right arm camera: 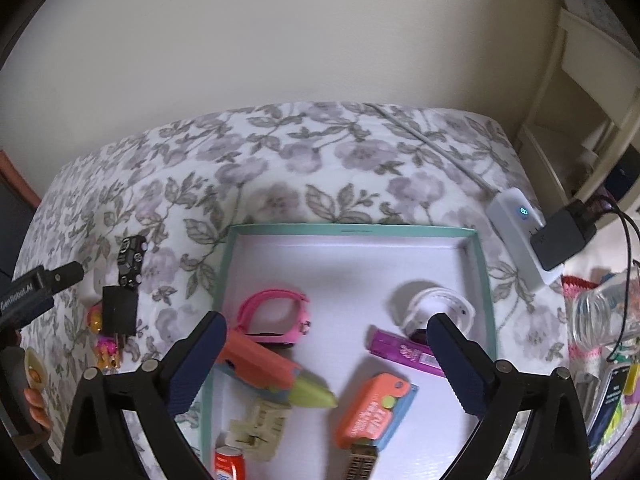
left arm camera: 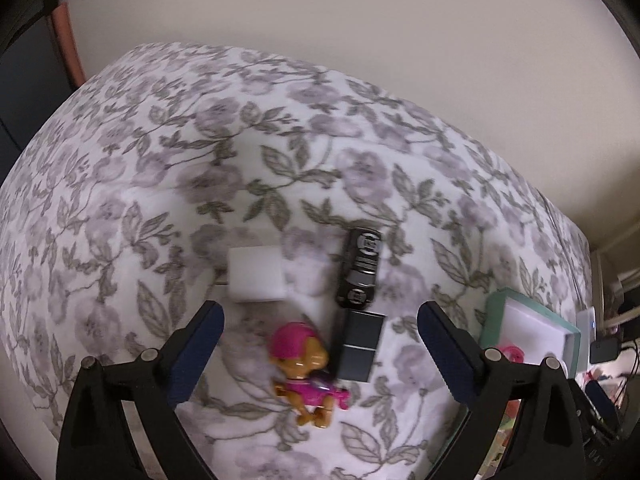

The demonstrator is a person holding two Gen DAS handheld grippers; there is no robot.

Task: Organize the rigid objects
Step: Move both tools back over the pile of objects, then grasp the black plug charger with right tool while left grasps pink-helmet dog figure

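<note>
My left gripper (left arm camera: pixel 320 320) is open and empty above a pink-and-tan toy puppy (left arm camera: pixel 306 372) on the floral bedspread. Beside it lie a dark grey box (left arm camera: pixel 358 346), a black toy car (left arm camera: pixel 360 266) and a white cube (left arm camera: pixel 256 274). My right gripper (right arm camera: pixel 326 330) is open and empty over the teal-rimmed white tray (right arm camera: pixel 352 230). The tray holds a pink watch (right arm camera: pixel 278 320), a white watch (right arm camera: pixel 438 308), an orange toy with a green tip (right arm camera: pixel 276 372), a purple bar (right arm camera: pixel 404 352) and an orange case (right arm camera: pixel 372 412). The left gripper (right arm camera: pixel 70 274) shows at left.
A white power strip (right arm camera: pixel 516 228) with a black plug lies right of the tray, cables trailing off. A clear bottle (right arm camera: pixel 600 312) and clutter sit at the far right. The tray corner (left arm camera: pixel 532 320) shows right of the left gripper. A wall runs behind the bed.
</note>
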